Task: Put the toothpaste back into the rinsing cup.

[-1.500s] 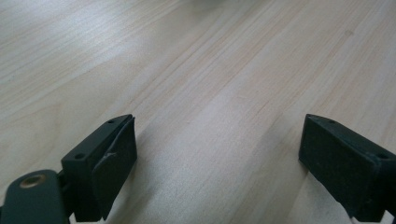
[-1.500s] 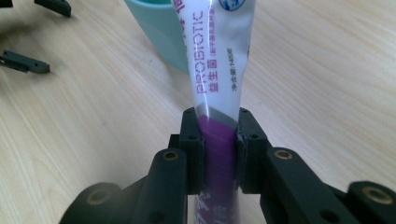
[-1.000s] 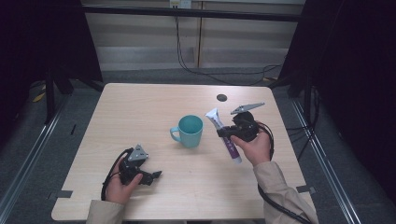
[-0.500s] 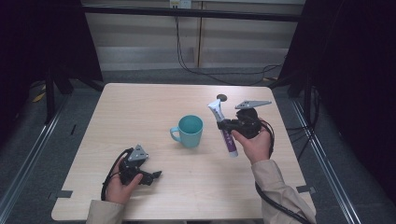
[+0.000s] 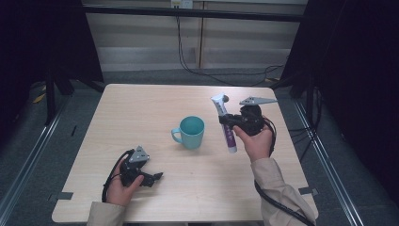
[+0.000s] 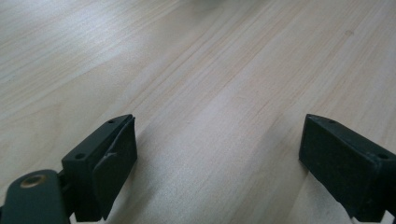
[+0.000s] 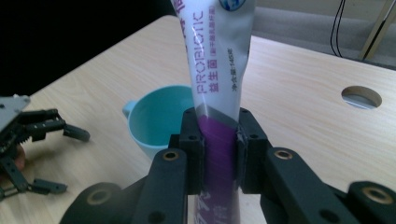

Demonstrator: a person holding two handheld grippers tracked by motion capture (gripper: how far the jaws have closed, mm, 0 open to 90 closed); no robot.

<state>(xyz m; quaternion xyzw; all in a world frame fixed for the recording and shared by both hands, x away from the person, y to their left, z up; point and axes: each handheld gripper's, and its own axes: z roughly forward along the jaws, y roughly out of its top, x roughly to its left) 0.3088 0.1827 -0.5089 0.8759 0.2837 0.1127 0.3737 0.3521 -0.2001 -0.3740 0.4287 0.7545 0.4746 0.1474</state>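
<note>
A white and purple toothpaste tube (image 5: 226, 122) (image 7: 219, 84) is held above the table, standing nearly upright with its flat end up. My right gripper (image 5: 229, 124) (image 7: 219, 140) is shut on its purple lower part, to the right of a teal mug (image 5: 191, 132) (image 7: 156, 119). The mug stands upright and empty near the table's middle. My left gripper (image 5: 153, 179) (image 6: 217, 154) rests open on the table (image 5: 141, 108) at the front left, with bare wood between its jaws.
A round cable hole (image 7: 361, 96) is in the tabletop at the back right. Cables (image 5: 282, 202) trail from both grippers over the front edge. Dark floor and metal rails surround the table.
My right gripper has lifted the tube and carried it farther back, turning it more upright. The left gripper has stayed where it was.
</note>
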